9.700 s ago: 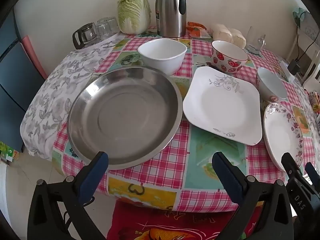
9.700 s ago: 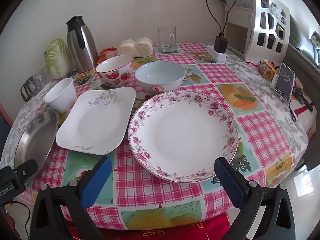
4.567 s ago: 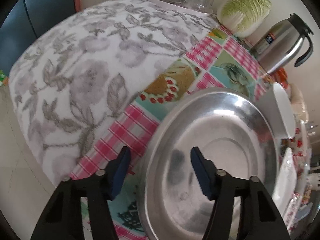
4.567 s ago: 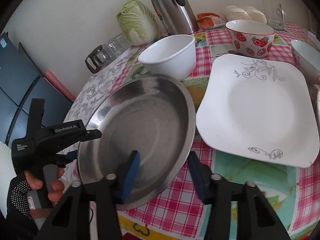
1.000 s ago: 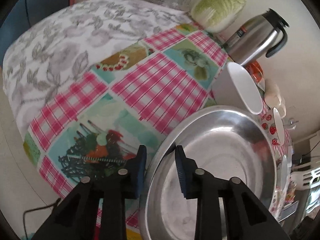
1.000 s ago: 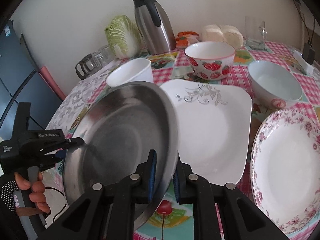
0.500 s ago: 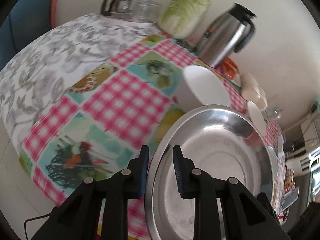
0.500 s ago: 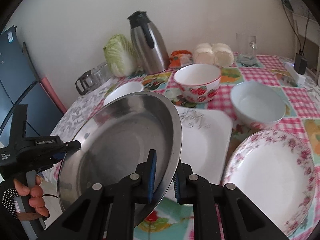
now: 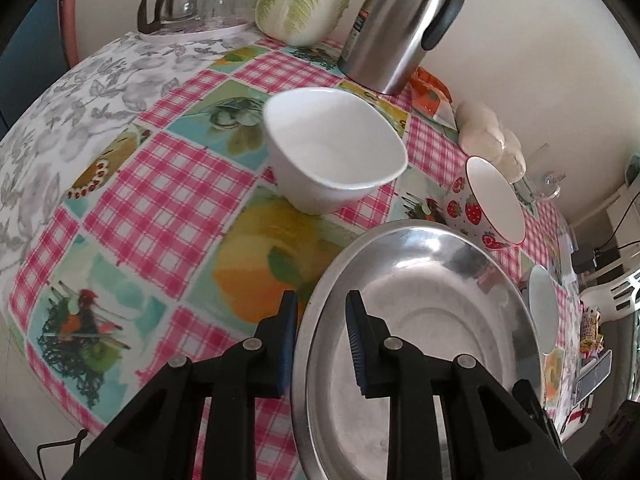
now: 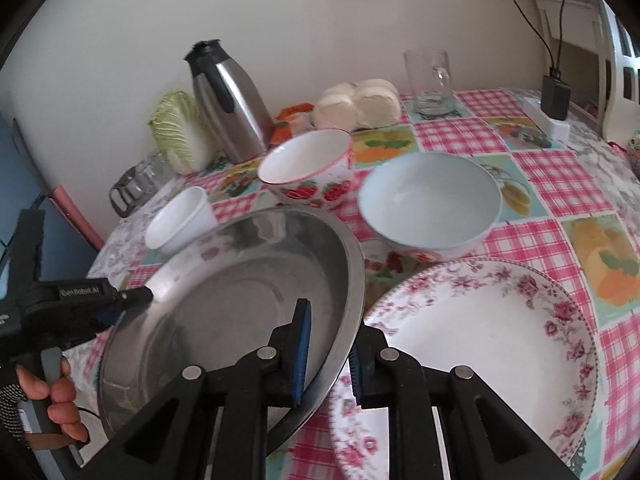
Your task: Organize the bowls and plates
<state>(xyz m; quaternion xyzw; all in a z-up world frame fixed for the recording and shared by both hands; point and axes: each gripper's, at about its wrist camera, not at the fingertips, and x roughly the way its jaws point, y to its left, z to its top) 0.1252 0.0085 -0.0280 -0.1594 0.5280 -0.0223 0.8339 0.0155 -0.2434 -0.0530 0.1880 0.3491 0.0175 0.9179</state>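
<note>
**Clerk:** Largest item first. What is in your jaws?

**Holder:** Steel pan (image 10: pixel 224 300), wide and shallow. My left gripper (image 9: pixel 322 338) pinches its rim on one side, my right gripper (image 10: pixel 326 354) pinches the rim opposite, one blue pad inside the wall and one outside on each. The right jaws have just eased open slightly, with the rim between them. The pan hangs tilted above the table (image 10: pixel 540 168), overlapping the flowered plate (image 10: pixel 480 344).

**Clerk:** Handling?

**Holder:** I judge it stiff, fairly light, polished and slippery. Two opposed rim grips suit it; a loose pinch could let it slide.

**Clerk:** Next.

**Holder:** Flowered plate, flat on the cloth just beside the pan. Ceramic, likely chippable under a dropped steel edge. Pale blue bowl (image 10: pixel 430 204) behind it, strawberry bowl (image 10: pixel 308 168) further back, white bowl (image 9: pixel 334 156) near the flask (image 9: pixel 400 24).

**Clerk:** Any writing?

**Holder:** A small label on the left gripper's body, seen from the right wrist, appears to read "GenRobot.AI". The flask carries a label too small to read.
</note>
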